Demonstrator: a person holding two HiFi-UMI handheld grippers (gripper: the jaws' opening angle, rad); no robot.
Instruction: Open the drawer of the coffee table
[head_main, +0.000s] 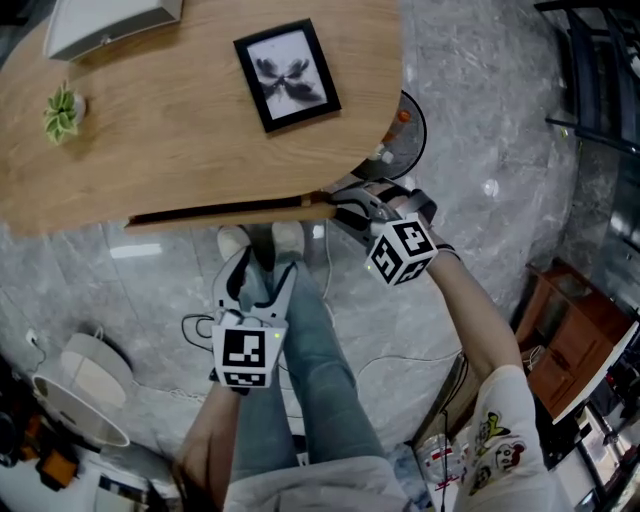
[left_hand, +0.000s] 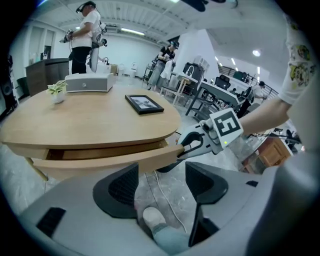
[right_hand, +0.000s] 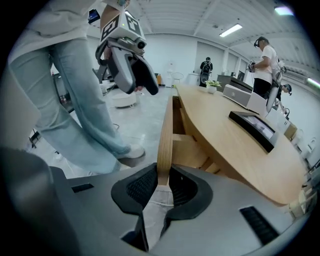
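The oval wooden coffee table (head_main: 150, 150) has its drawer slid out a little. The drawer's thin wooden front (head_main: 220, 210) shows a dark gap behind it in the head view. My right gripper (head_main: 335, 203) is shut on the right end of that front. In the right gripper view the panel (right_hand: 165, 130) stands edge-on, with the pads (right_hand: 142, 187) pressed on both sides. My left gripper (head_main: 262, 268) hangs open over the floor in front of the table with nothing between its fingers. The left gripper view shows the drawer front (left_hand: 110, 161) and the right gripper (left_hand: 187, 148) at its end.
On the table top lie a black picture frame (head_main: 287, 75), a small potted plant (head_main: 62, 112) and a white box (head_main: 110, 22). My legs and shoes (head_main: 270, 238) stand by the drawer. A round white device (head_main: 85, 385) and a wooden cabinet (head_main: 570, 340) stand on the marble floor.
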